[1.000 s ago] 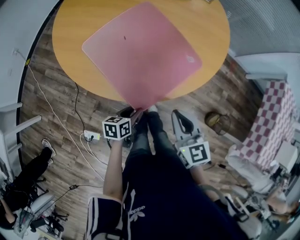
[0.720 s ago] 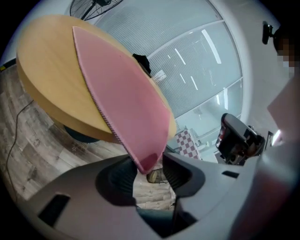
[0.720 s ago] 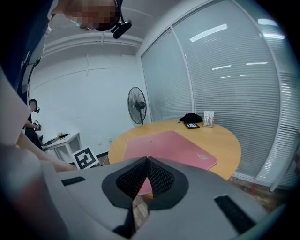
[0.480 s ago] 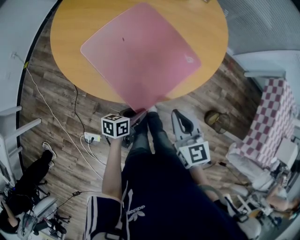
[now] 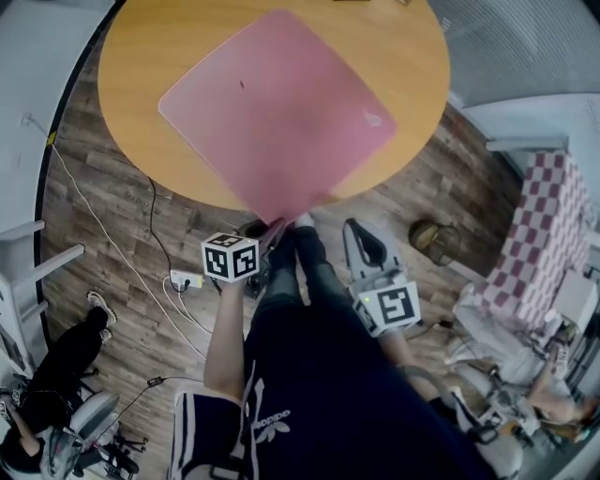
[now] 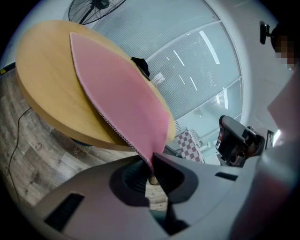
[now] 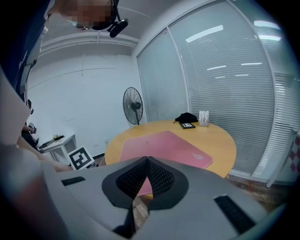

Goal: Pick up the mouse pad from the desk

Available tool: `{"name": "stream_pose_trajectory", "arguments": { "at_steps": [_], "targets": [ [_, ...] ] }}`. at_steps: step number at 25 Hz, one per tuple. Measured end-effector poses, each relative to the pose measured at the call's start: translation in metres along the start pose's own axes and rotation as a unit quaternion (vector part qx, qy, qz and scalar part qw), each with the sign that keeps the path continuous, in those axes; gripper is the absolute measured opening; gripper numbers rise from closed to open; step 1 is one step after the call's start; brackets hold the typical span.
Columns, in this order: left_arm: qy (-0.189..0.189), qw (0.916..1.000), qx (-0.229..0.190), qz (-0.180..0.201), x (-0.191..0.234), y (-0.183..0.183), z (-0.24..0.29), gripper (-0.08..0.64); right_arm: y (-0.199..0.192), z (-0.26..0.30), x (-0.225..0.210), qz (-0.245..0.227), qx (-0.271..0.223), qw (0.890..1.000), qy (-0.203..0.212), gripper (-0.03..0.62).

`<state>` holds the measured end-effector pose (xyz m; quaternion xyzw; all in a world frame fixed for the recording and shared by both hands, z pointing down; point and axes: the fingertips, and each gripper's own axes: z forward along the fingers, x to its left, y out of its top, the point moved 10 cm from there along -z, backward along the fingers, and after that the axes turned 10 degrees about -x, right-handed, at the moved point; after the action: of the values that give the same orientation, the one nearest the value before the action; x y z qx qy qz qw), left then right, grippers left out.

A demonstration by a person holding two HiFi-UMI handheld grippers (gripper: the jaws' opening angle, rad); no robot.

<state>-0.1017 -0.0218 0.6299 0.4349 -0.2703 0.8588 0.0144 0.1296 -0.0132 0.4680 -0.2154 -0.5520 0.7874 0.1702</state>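
Left gripper (image 5: 275, 226), jaws just closed onto the overhanging near corner of the mouse pad (image 5: 277, 103), which lies diagonally on the desk (image 5: 131, 56) ahead; right gripper (image 7: 146, 161), clenched empty, hangs beside, farther from the pad.

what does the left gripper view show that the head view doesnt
Only the left gripper view: the left claw with its jaws, which have just been closing, pinched on the corner of the pink mouse pad that overhangs the round wooden desk, plus a fan behind it. Only the head view: the pad's whole outline, the right claw held off below the desk, and a power strip on the floor. Both: the pad, the desk and the wood floor.
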Motion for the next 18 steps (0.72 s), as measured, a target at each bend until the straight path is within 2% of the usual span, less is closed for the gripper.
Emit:
{"name": "stream_pose_trajectory", "arguments": {
  "at_steps": [8, 18],
  "targets": [
    [0.012, 0.9980, -0.004, 0.062, -0.016, 0.011, -0.006, 0.021, 0.012, 0.003, -0.006, -0.007, -0.018, 1.000, -0.002, 0.004],
    [0.022, 0.9942, -0.025, 0.103, -0.031, 0.029, -0.013, 0.022, 0.031, 0.010, -0.012, -0.017, -0.043, 0.999, -0.002, 0.005]
  ]
}}
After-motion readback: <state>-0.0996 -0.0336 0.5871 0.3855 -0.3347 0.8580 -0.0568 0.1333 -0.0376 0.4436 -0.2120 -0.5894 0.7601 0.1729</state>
